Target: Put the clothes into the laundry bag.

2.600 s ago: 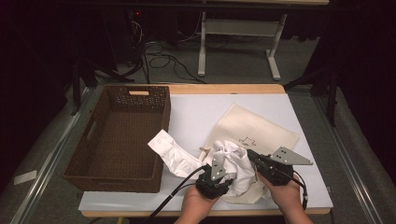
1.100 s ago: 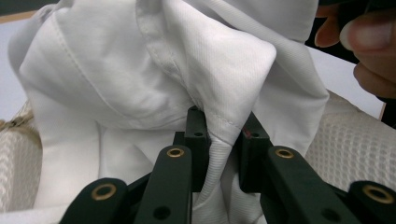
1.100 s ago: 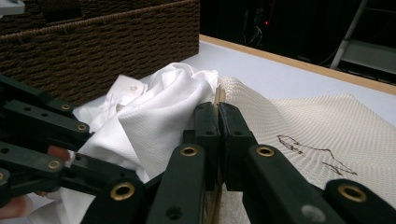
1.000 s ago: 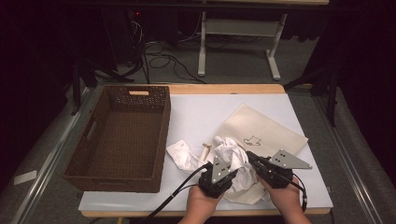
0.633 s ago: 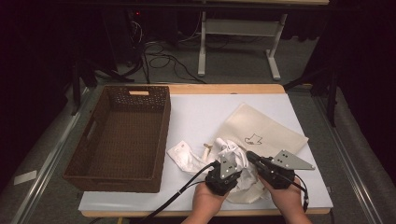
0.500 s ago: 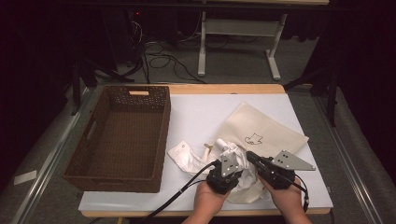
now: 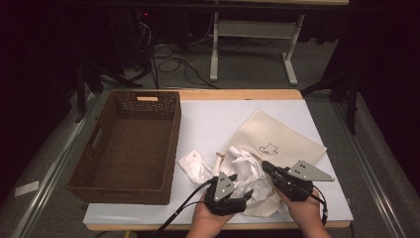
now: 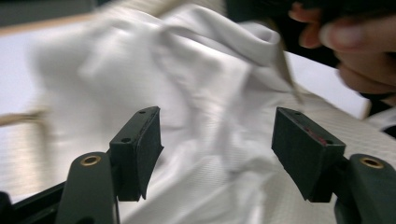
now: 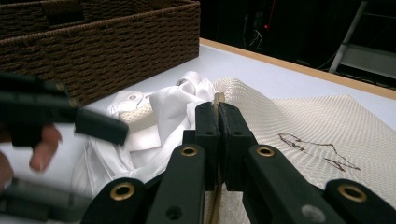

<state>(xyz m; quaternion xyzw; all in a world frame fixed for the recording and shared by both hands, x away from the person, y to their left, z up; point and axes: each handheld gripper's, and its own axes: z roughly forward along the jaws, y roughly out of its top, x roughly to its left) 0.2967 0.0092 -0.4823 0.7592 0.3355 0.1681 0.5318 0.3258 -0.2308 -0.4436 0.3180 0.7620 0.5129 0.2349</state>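
Two hand-held black grippers, each carried by a bare hand.
The left gripper (image 7: pixel 246 195) and right gripper (image 7: pixel 265 166) each have two blocky black jaws on arms with brass-ringed pivot holes. A grey three-cornered plate with small dark screws tops each, and a black cable trails from each toward 6 o'clock.

Basket (image 7: pixel 130 144): dark brown weave, lighter tan at the handle slot. Table (image 7: pixel 223 116) top: white, pale wood edge at the far side. Garment (image 7: pixel 247 171): plain white, crumpled. Bag (image 7: pixel 282 141): cream mesh texture, small dark line drawing printed on it. Left gripper (image 7: pixel 245 196) and right gripper (image 7: pixel 267 167): black bodies, grey triangular plates, brass-coloured rivets on the jaw arms. Cables black. Floor grey, surroundings dark.
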